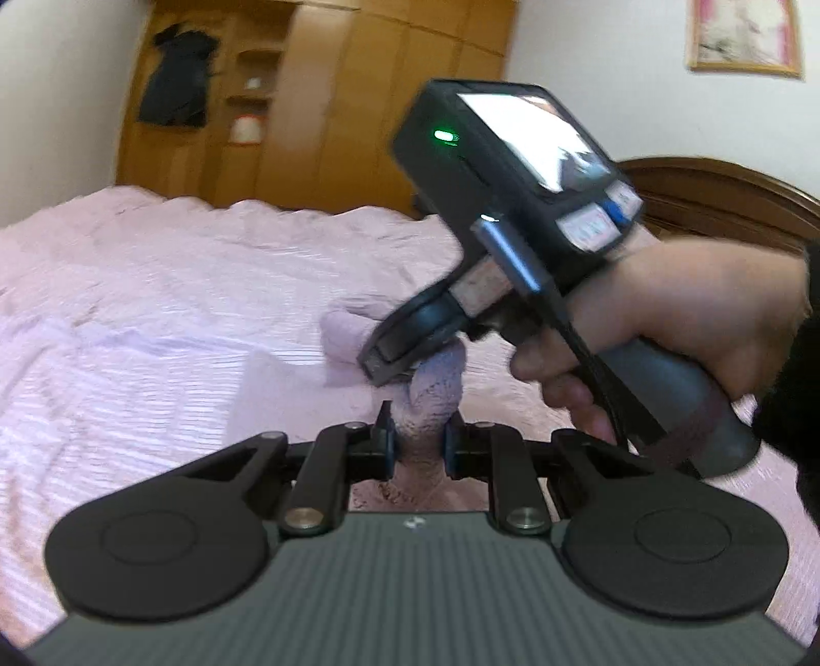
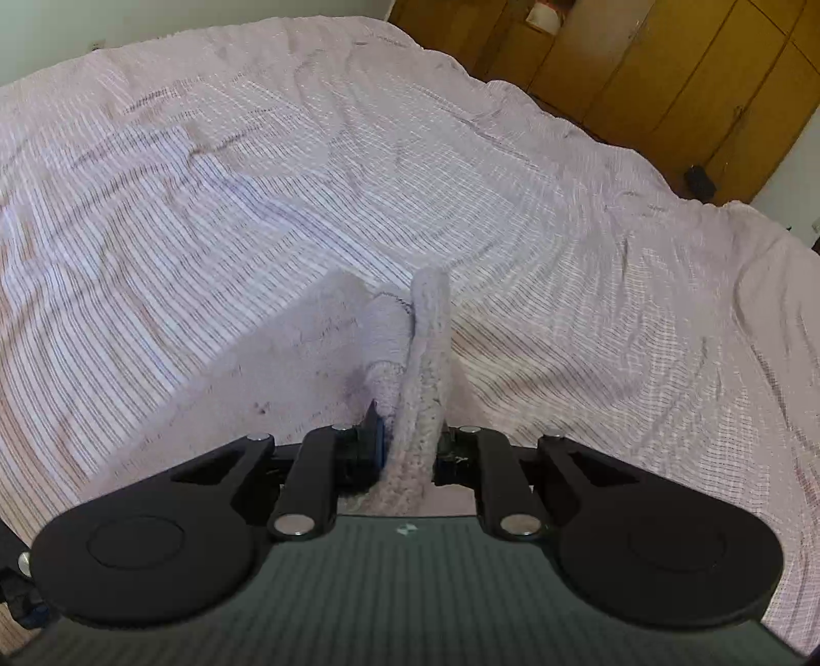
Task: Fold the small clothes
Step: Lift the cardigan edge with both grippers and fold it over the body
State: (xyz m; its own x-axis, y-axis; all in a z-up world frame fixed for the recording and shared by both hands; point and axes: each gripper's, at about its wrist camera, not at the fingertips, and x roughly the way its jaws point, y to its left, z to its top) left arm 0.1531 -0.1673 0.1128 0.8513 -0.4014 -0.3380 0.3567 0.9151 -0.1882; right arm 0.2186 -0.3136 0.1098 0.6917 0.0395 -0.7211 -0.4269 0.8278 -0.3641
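Observation:
A small pale pink fuzzy garment (image 1: 435, 389), sock-like, is held up over the pink striped bedspread (image 1: 154, 307). My left gripper (image 1: 416, 435) is shut on its lower end. My right gripper (image 1: 389, 358) comes in from the right, held by a hand, and is shut on the garment's upper part. In the right wrist view my right gripper (image 2: 410, 435) is shut on the garment (image 2: 425, 358), which stretches forward away from the fingers in a narrow bunched strip, with a second fold (image 2: 384, 328) beside it.
The bedspread (image 2: 256, 179) covers the whole bed. A wooden wardrobe (image 1: 333, 102) with a dark coat (image 1: 177, 77) hanging on it stands behind the bed. A wooden headboard (image 1: 717, 194) is at the right. A framed picture (image 1: 743, 36) hangs on the wall.

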